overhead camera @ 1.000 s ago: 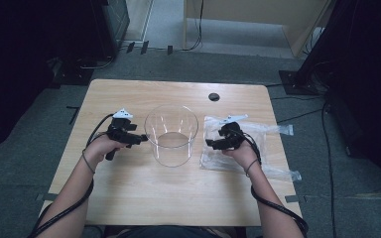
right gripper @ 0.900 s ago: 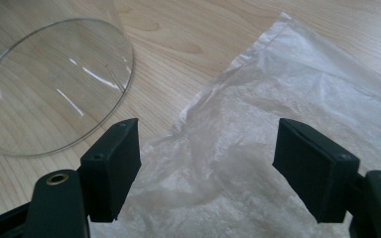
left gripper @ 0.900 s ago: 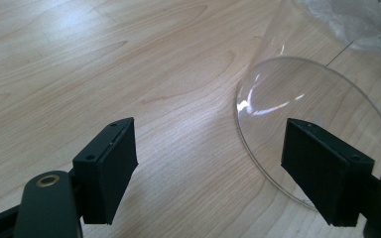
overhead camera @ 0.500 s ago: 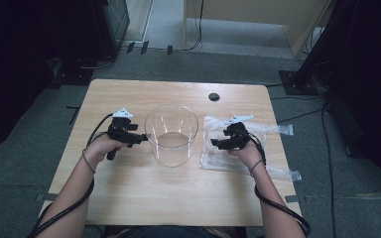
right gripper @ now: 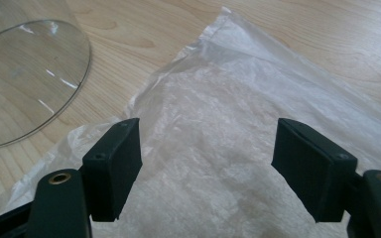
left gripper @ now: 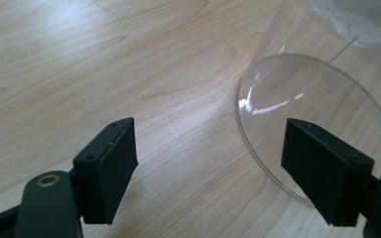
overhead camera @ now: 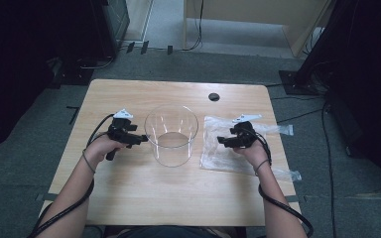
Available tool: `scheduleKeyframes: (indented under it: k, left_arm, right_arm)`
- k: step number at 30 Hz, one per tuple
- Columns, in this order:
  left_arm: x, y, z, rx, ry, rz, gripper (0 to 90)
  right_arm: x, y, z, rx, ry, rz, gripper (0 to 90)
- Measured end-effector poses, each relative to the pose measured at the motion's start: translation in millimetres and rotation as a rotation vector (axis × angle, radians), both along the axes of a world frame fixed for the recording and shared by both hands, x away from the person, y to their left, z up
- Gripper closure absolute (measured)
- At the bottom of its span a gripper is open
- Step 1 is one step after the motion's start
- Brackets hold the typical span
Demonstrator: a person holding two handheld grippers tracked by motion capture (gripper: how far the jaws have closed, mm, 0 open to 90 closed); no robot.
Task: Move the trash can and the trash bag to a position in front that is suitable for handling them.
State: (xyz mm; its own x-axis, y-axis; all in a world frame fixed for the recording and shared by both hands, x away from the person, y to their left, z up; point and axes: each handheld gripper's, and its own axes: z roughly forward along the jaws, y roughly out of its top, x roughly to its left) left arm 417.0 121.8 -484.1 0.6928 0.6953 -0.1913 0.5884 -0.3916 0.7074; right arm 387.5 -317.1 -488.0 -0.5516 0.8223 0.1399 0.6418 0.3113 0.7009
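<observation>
Mid-frame, the right gripper [overhead camera: 224, 141] hovers jaws apart over the clear plastic bag [overhead camera: 228, 148], apparently to pinch it; the left gripper [overhead camera: 140, 140], jaws also apart, waits beside the clear cylindrical container [overhead camera: 171, 135].

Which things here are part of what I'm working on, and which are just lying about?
In the job:
- clear plastic bag, under the open right gripper
- clear glass container, beside the open left gripper

Lying about:
- second clear bag, behind the right gripper
- black grommet hole in the wooden table
</observation>
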Motion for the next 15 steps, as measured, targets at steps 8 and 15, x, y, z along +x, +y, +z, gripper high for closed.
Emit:
scheduleKeyframes:
  k: [8,15]
  left_arm:
    - [0.5,3.8,0.5,0.008,0.001,0.0,21.1]
    - [0.4,4.6,0.9,0.005,-0.001,0.003,21.1]
  right_arm:
    - [0.2,-11.4,0.3,-0.002,-0.005,-0.018,27.2]
    - [0.4,-25.3,0.2,0.005,-0.006,-0.057,27.2]
